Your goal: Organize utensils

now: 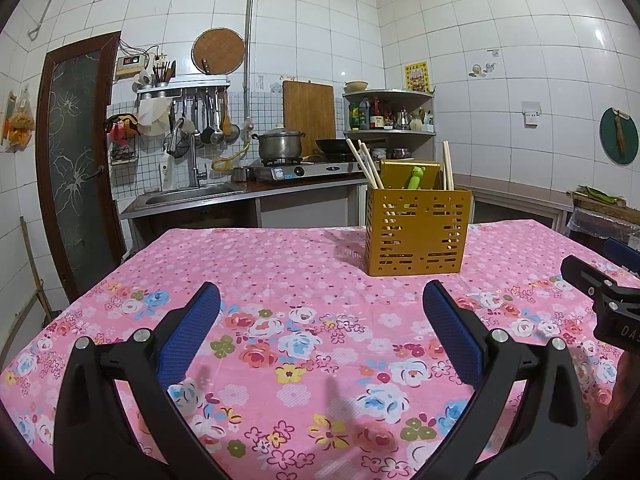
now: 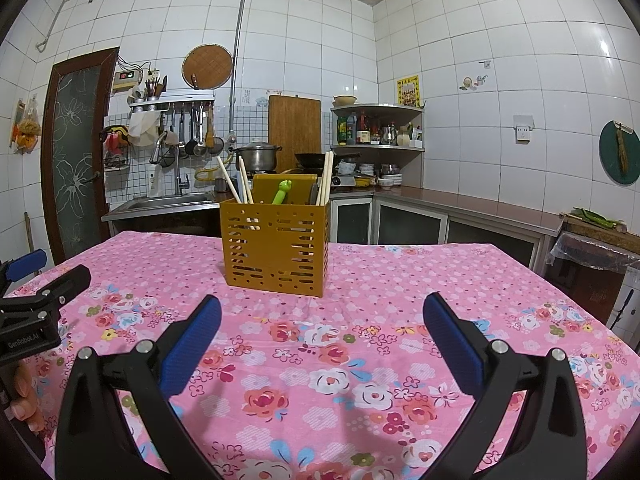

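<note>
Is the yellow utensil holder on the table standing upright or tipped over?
Upright. The yellow utensil holder stands on its base on the pink floral tablecloth, open top upward, with chopsticks and a green utensil sticking out.

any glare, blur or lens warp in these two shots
Left wrist view: sharp, fisheye bows the wall tiles, glare spot on the right wall. Right wrist view: same bowing, dark vignette corners, soft shadow beside the gold utensil holder on the tablecloth.

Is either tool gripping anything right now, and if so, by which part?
Nothing is held. The left tool and right tool are both open over the tablecloth, short of the utensil holder.
</note>
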Demonstrator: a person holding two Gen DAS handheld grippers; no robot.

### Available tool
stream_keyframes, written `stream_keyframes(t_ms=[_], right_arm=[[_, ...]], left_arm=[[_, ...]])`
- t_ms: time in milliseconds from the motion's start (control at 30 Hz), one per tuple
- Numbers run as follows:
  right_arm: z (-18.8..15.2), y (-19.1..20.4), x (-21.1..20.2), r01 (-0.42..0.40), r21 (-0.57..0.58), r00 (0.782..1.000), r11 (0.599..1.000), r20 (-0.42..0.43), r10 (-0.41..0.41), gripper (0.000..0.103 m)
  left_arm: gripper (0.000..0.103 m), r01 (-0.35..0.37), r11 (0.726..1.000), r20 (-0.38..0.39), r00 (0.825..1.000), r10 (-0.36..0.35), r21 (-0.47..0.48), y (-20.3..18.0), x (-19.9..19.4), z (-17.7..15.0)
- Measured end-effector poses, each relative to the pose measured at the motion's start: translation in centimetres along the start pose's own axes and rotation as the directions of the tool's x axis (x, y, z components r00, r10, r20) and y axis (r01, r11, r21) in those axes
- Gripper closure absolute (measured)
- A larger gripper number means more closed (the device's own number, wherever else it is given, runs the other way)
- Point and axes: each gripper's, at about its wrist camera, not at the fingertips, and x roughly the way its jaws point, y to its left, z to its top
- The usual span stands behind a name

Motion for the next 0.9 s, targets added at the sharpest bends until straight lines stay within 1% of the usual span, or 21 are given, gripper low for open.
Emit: stream_keyframes(t_ms=[900], right_arm=[[-0.01,0.03,-0.07,0.000,-0.002,1.000,1.000,0.002,0.000,0.005]], left_arm=[[0.005,0.002,1.000,0.009,1.000,-0.002,0.002,0.06,-0.56,0.52]])
